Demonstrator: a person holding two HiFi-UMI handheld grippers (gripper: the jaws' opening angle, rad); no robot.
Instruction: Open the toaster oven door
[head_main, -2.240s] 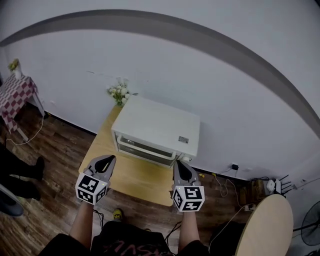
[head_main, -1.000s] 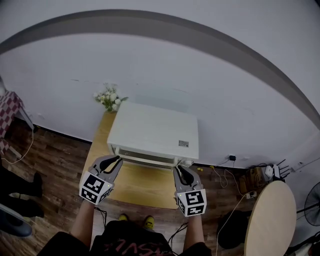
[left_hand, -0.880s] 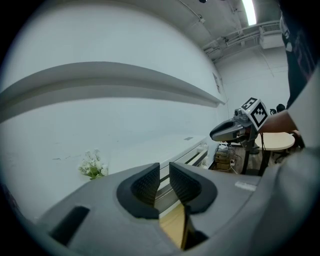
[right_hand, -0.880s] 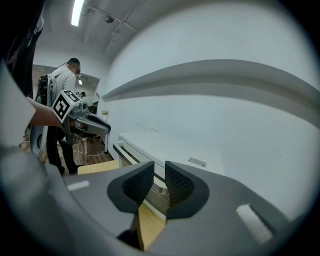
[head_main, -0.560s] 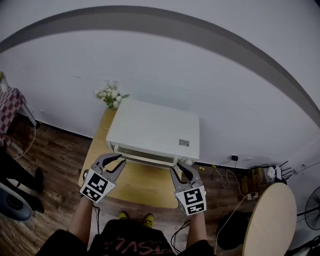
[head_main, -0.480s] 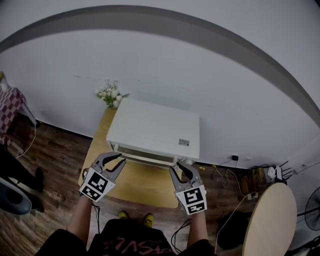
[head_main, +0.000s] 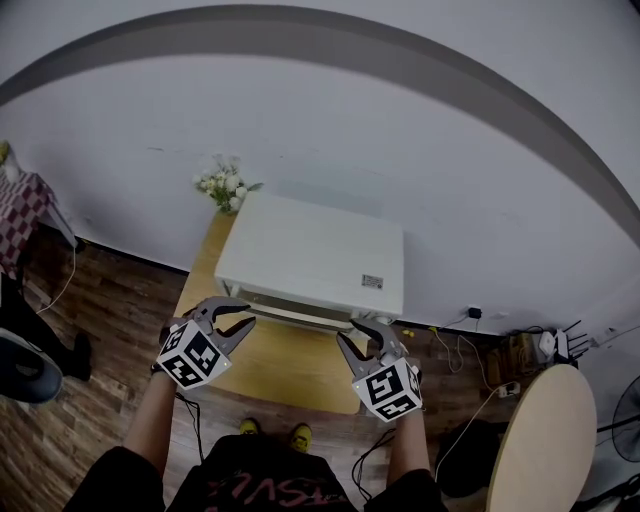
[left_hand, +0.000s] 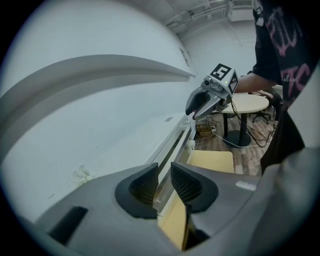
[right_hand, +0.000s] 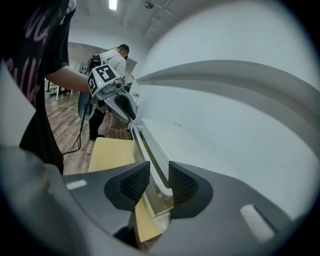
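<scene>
Because the white toaster oven (head_main: 315, 255) stands at the back of the wooden table (head_main: 290, 370) with its front toward the person, everything the task needs lies just ahead of both claws, in the direction they point. A small bunch of flowers (head_main: 225, 185) sits behind the oven's left rear corner. The door (head_main: 300, 312) looks fully shut. Its handle (head_main: 300, 305) is a pale bar along the door's top edge, with its long axis running left to right across the oven front. The left gripper (head_main: 238, 314) is just beside the left end of that bar and the right gripper (head_main: 358, 338) is just beside the right end, so neither hand is clearly nearer. Each claw is open and empty, its ribbed pads pressing on nothing. Each gripper view shows the door's edge through the gap between the pads. Whether the bar already lies between them or just beyond the tips cannot be told. Compared with a second ago, both sets of jaws have just been opening from nearly closed, the right further than the left. Both grippers have also rolled, so their marker cubes now face differently, and the left one sits a little lower and closer to the door. My judgement is that the coming pull depends on closing around the bar.
</scene>
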